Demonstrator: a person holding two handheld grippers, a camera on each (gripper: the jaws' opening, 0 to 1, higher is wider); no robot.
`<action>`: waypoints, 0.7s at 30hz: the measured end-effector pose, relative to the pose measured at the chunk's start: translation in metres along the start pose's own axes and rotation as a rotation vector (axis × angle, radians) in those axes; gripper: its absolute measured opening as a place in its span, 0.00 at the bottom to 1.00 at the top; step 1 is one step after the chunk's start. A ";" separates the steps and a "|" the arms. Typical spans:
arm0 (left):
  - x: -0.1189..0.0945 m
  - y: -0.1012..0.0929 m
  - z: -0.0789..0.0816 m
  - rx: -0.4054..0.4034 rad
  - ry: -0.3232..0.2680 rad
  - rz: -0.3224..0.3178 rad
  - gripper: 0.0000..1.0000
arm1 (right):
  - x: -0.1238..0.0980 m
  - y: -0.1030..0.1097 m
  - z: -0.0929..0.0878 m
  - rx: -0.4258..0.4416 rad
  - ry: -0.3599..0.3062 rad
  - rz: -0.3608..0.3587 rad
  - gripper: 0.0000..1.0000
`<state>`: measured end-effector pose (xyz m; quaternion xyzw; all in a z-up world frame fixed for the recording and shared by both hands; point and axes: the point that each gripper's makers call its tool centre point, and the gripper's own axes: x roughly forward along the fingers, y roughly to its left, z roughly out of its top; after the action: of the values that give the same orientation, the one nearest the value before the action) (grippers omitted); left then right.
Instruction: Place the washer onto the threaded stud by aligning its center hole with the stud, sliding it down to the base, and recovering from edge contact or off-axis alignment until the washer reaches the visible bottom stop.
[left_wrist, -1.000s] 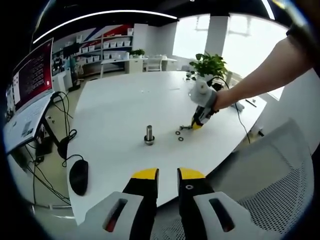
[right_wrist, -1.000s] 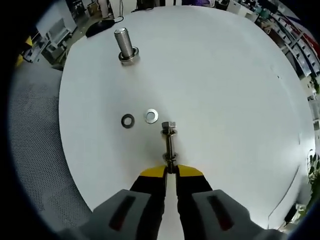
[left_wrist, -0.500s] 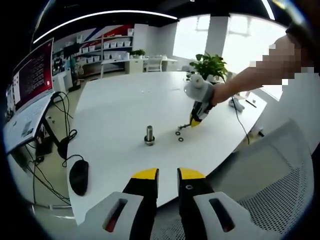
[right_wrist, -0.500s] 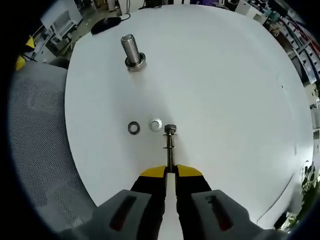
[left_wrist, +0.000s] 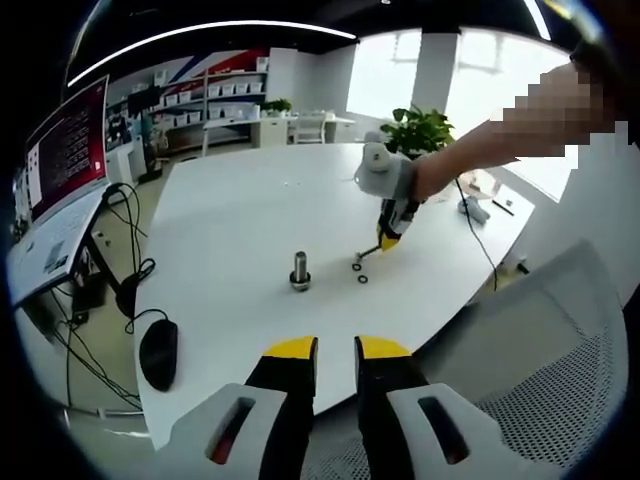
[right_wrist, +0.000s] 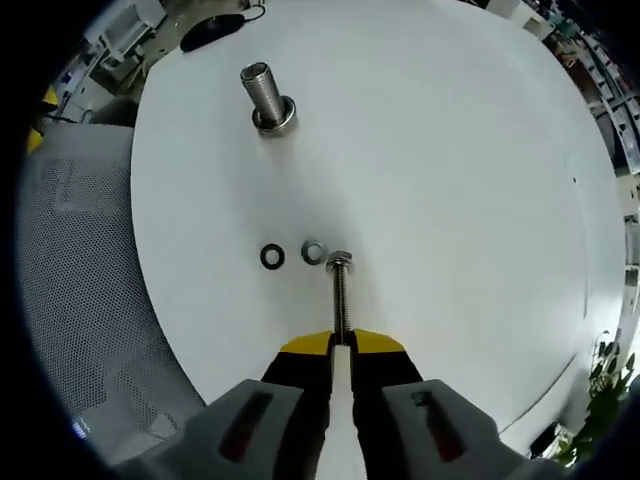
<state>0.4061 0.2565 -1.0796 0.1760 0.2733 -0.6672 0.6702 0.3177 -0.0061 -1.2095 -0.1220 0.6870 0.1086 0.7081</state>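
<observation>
The threaded stud (right_wrist: 268, 98) stands upright on the white table (right_wrist: 450, 150), also seen as the stud (left_wrist: 299, 270) in the left gripper view. A dark washer (right_wrist: 272, 256) and a silver washer (right_wrist: 312, 252) lie flat side by side, well short of the stud. My right gripper (right_wrist: 340, 342) is shut on a slim bolt (right_wrist: 340, 300), whose head rests right beside the silver washer. In the left gripper view a person's hand holds the right gripper (left_wrist: 385, 243) tilted down over the washers (left_wrist: 359, 271). My left gripper (left_wrist: 336, 347) hovers off the table's near edge, open, holding nothing.
A black mouse (left_wrist: 158, 352) with its cable lies at the table's left edge, beside a monitor (left_wrist: 65, 150). A potted plant (left_wrist: 420, 128) stands at the far side. A grey mesh chair (left_wrist: 560, 350) is at the right, and the chair (right_wrist: 70, 300) borders the table in the right gripper view.
The right gripper has lifted and tipped steeper, edging toward the stud. The bolt's head now sits closer against the silver washer. The left gripper has stayed still.
</observation>
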 end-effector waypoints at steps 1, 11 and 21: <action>0.000 0.000 0.000 0.000 -0.001 0.000 0.12 | -0.001 -0.001 0.000 -0.001 0.005 -0.003 0.08; 0.001 0.000 -0.001 0.003 0.002 -0.001 0.12 | -0.006 -0.003 0.001 0.043 0.081 0.005 0.08; 0.001 0.000 -0.001 0.004 0.001 -0.003 0.12 | -0.009 -0.010 0.006 0.066 0.117 0.011 0.08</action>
<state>0.4058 0.2561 -1.0810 0.1773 0.2726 -0.6688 0.6686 0.3268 -0.0135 -1.1999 -0.1011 0.7310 0.0825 0.6698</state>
